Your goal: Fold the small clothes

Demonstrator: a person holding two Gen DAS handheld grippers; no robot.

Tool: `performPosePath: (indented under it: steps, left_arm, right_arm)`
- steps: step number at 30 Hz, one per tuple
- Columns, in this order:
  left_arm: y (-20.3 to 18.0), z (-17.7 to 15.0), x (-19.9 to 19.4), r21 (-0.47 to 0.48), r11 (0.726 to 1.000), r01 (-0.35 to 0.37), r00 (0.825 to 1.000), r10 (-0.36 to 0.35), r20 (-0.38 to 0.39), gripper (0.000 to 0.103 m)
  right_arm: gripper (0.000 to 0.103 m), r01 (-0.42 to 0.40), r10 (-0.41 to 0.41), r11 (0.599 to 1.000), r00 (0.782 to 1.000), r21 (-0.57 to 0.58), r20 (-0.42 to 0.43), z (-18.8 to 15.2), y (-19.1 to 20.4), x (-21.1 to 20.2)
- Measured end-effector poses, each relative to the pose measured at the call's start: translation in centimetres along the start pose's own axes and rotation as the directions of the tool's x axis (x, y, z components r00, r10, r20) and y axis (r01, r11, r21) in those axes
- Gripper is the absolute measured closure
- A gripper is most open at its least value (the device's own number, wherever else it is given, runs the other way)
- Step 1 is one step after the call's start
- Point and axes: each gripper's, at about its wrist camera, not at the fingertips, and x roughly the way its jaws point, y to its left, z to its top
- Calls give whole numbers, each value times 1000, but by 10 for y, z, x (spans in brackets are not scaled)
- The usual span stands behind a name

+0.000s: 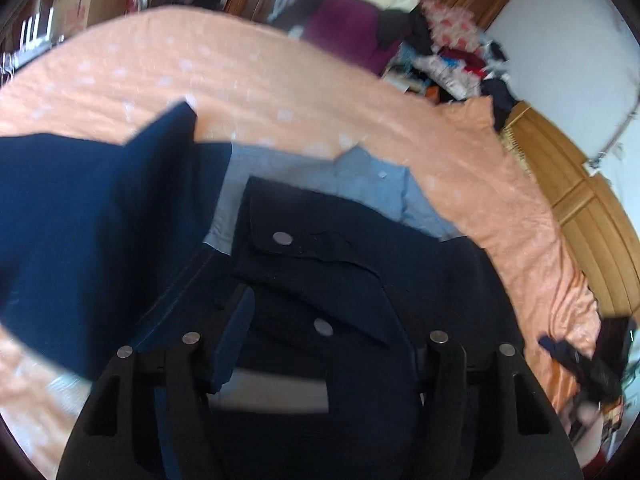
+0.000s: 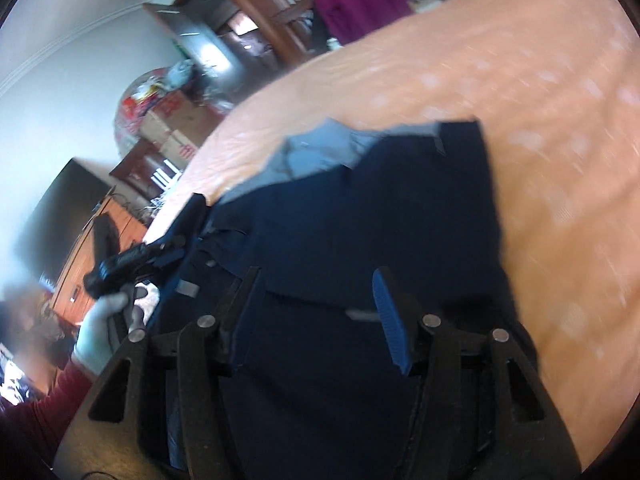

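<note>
A dark navy garment (image 1: 320,248) with buttoned pocket flaps lies on the orange bed sheet (image 1: 240,80), partly over a light blue shirt (image 1: 360,176). My left gripper (image 1: 320,300) is open just above it, its right finger lost against the dark cloth. A brighter navy fold (image 1: 80,220) rises at the left; I cannot tell if it belongs to the same garment. In the right wrist view the navy garment (image 2: 360,200) fills the middle, with the light blue shirt (image 2: 304,156) showing beyond it. My right gripper (image 2: 316,276) hovers open over the cloth. The left gripper (image 2: 136,258) appears at the garment's left edge, held by a gloved hand (image 2: 100,320).
The orange sheet (image 2: 540,120) stretches far around the clothes. A wooden headboard (image 1: 580,208) borders the bed at the right. A heap of clothes (image 1: 440,48) lies beyond the bed. Cardboard boxes (image 2: 172,128) and a dark screen (image 2: 60,208) stand off the left side.
</note>
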Motion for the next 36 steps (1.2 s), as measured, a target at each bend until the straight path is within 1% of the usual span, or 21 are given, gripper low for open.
performPosePath:
  steps: [2, 5, 11, 14, 15, 16, 17, 18, 19, 20, 22, 23, 25, 26, 28, 30, 31, 32, 33, 35, 36]
  left_arm:
    - [5, 1, 21, -48, 999, 10, 999, -12, -47, 40]
    - [8, -3, 39, -78, 997, -28, 996, 21, -87, 42]
    - [8, -4, 47, -114, 993, -36, 996, 26, -83, 42]
    - [14, 3, 56, -157, 987, -20, 998, 10, -66, 42]
    - [16, 5, 57, -168, 986, -14, 998, 5, -56, 48]
    - [17, 6, 58, -180, 984, -1, 999, -7, -41, 73]
    - [19, 6, 59, -193, 981, 2, 1000, -8, -30, 87]
    - [19, 7, 55, -196, 981, 4, 1000, -6, -7, 93]
    - [19, 7, 51, -192, 981, 16, 1000, -13, 17, 93]
    - [14, 6, 38, -172, 985, 17, 998, -5, 65, 93]
    - [10, 3, 23, -155, 988, 13, 993, 6, 121, 93]
    - [12, 0, 20, -158, 987, 10, 992, 11, 130, 93]
    - [25, -8, 33, -183, 983, -31, 996, 46, 78, 93]
    - [31, -13, 39, -196, 980, -33, 997, 45, 58, 93]
    - [35, -18, 45, -200, 980, -19, 999, 27, 40, 93]
    - [31, -18, 43, -184, 983, 10, 999, -4, 33, 93]
    - [28, -19, 42, -177, 984, 16, 999, -10, 32, 88]
    - [24, -21, 42, -159, 987, 18, 1000, -14, 28, 86]
    - [22, -22, 44, -146, 989, 16, 1000, -13, 25, 84]
    - [18, -24, 44, -140, 990, 16, 1000, -13, 24, 85]
    - [19, -24, 43, -142, 990, 16, 1000, -13, 26, 85]
  right_arm:
    - [47, 7, -7, 1000, 1000, 23, -6, -7, -10, 0]
    - [47, 5, -4, 999, 1000, 53, -8, -11, -20, -2]
    - [46, -2, 2, 999, 1000, 33, 20, -12, -30, -8]
    - [49, 32, -35, 998, 998, 52, 58, -10, -39, -15]
    - [58, 37, -41, 997, 997, 65, 62, -10, -45, -18]
    - [73, 43, -48, 997, 997, 69, 59, -10, -48, -19]
    - [81, 51, -55, 996, 997, 73, 54, -10, -52, -20]
    - [90, 61, -65, 995, 997, 75, 47, -10, -55, -20]
    - [90, 71, -74, 995, 996, 76, 43, -9, -58, -20]
    - [90, 78, -81, 994, 996, 76, 43, -8, -59, -20]
    - [90, 88, -92, 993, 995, 72, 47, -4, -62, -20]
    - [90, 97, -100, 993, 994, 70, 47, -2, -64, -18]
    - [90, 132, -134, 989, 991, 73, 17, 1, -70, -8]
    - [90, 144, -145, 987, 989, 72, -1, 1, -73, -4]
    - [90, 173, -171, 982, 985, 70, -33, 2, -79, 3]
    - [87, 187, -186, 980, 982, 65, -25, 4, -78, 0]
    - [68, 210, -209, 976, 978, 56, -15, 6, -77, -1]
    - [53, 241, -241, 969, 970, 54, -10, 7, -77, -1]
    - [28, 257, -257, 965, 966, 59, -13, 8, -79, 2]
    - [33, 238, -235, 967, 971, 87, -40, 8, -85, 10]
    - [56, 196, -190, 975, 980, 104, -61, 7, -89, 16]
